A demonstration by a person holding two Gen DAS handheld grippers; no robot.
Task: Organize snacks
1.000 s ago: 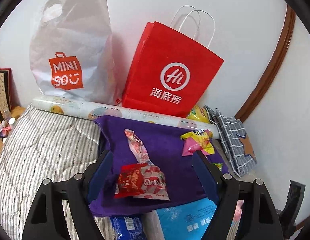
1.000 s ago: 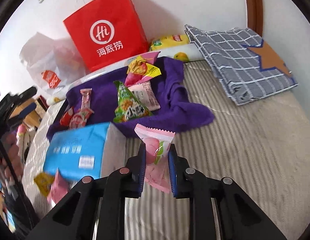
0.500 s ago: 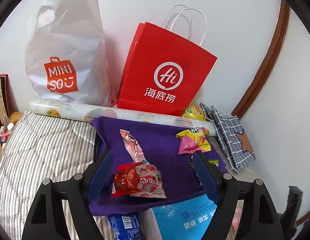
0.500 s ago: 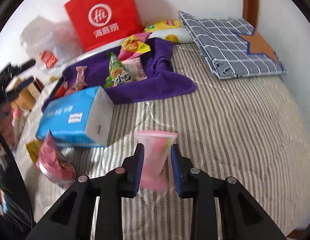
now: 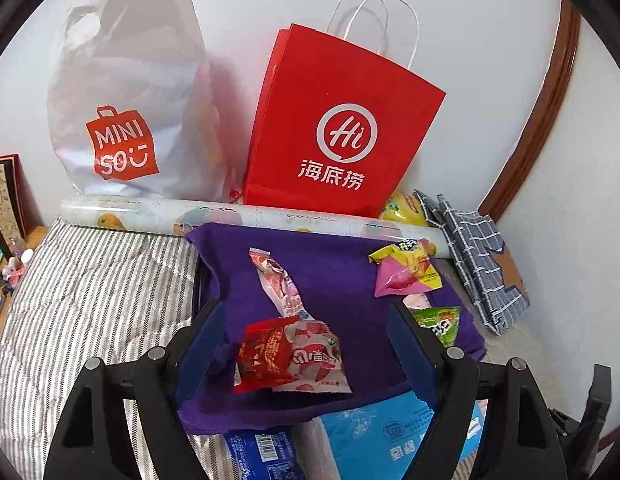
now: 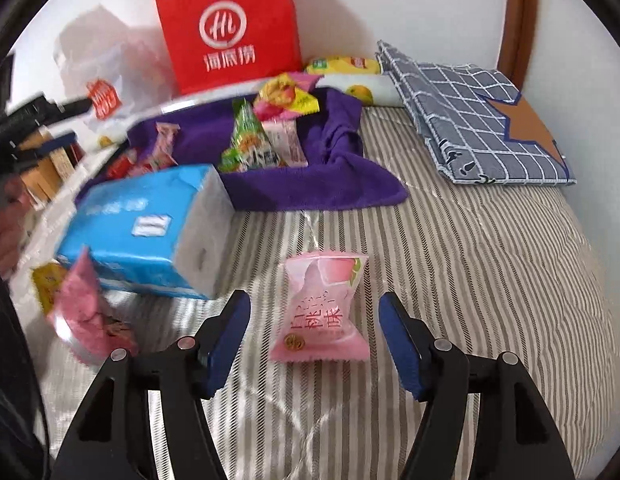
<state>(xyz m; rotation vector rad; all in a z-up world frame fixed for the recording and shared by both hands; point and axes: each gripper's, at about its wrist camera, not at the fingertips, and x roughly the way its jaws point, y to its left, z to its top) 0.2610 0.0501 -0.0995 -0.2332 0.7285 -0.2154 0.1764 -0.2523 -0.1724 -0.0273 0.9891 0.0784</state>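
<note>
Two bags: red paper bag (image 5: 341,128) and white plastic bag (image 5: 126,96) upright at the bed's far edge, against the wall
Bed (image 6: 489,280): striped cover; carries everything
Purple cloth (image 5: 329,264): toward the far edge; several snacks on it, red-and-pink packet (image 5: 290,354) nearest
Blue tissue pack (image 6: 150,228): beside the cloth's near side
Pink peach snack (image 6: 321,308): flat on the striped cover, near edge
Right gripper (image 6: 314,338): fingers opening; snack between them, untouched
Left gripper (image 5: 306,344): fingers wide apart above the cloth; holding nothing
</note>
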